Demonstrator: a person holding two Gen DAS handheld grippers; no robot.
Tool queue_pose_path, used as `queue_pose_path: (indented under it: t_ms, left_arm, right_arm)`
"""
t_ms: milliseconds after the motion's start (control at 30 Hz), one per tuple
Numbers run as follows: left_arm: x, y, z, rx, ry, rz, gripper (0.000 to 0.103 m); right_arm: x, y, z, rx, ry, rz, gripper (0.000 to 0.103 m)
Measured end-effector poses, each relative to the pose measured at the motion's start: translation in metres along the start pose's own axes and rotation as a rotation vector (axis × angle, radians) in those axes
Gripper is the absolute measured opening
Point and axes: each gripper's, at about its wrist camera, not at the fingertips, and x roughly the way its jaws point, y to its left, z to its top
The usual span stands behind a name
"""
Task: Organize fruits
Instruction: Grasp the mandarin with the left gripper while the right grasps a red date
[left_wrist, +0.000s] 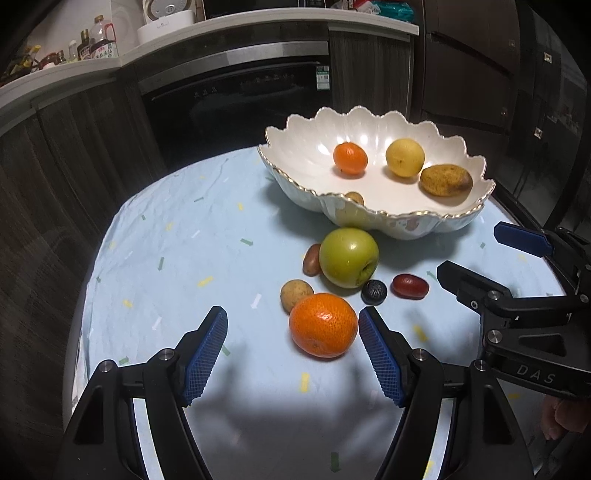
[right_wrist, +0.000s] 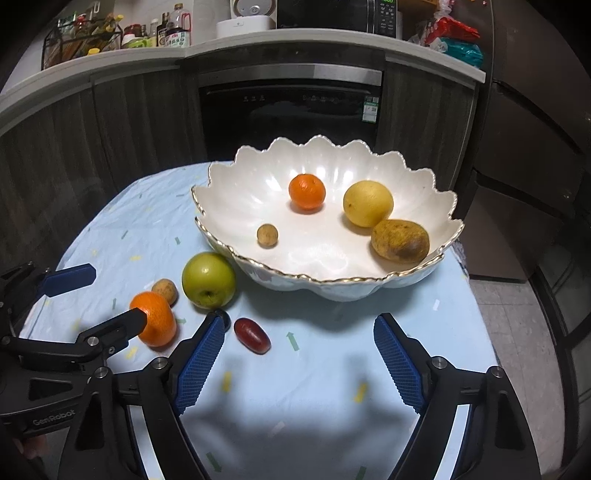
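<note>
The left tongs (left_wrist: 291, 354) stand spread, pinching nothing; in the left wrist view the big orange (left_wrist: 323, 325) lies just inside the right-hand pad, low in the centre of the frame, with a clear gap to the other pad. The right tongs (right_wrist: 299, 358) are spread as well and empty, with only bare cloth between the pads; in the right wrist view a red oval fruit (right_wrist: 252, 335) lies just beyond the left-hand pad, and a small dark fruit (right_wrist: 224, 318) peeks out behind that pad's tip. Past the orange in the left wrist view sit a small tan fruit (left_wrist: 296, 294), a green apple (left_wrist: 348, 257) and, touching the apple's left side, a small reddish-brown fruit (left_wrist: 312, 259). All lie on the desk (left_wrist: 177, 240), covered by a pale blue cloth with small coloured marks. Behind them, right of centre, stands a white scalloped bowl (right_wrist: 236, 184) with a gold rim. It holds a small orange (right_wrist: 307, 192), a yellow fruit (right_wrist: 368, 203), a brown oval fruit (right_wrist: 400, 240) touching it, and a little tan ball (right_wrist: 267, 235).
</note>
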Motion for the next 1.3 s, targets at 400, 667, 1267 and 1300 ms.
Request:
queue_pose_path:
  t_ms: [400, 667, 1267, 1300]
  left_arm:
    - [0.016, -0.007, -0.004, 0.028, 0.047, -0.02, 0.073]
    - [0.027, -0.009, -0.006, 0.029, 0.074, -0.035, 0.07]
    - [0.039, -0.014, -0.004, 0.018, 0.085, -0.068, 0.046]
    - [0.039, -0.014, -0.004, 0.018, 0.084, -0.069, 0.046]
  right_arm:
    - [0.018, 0.006, -0.004, -0.073, 0.056, 0.054, 0.071]
    - [0.034, 0.011, -0.004, -0.128, 0.111, 0.106, 0.062]
    - [0.049, 0.017, -0.002, -0.129, 0.142, 0.159, 0.04]
    - [0.05, 0.018, -0.002, -0.131, 0.142, 0.16, 0.038]
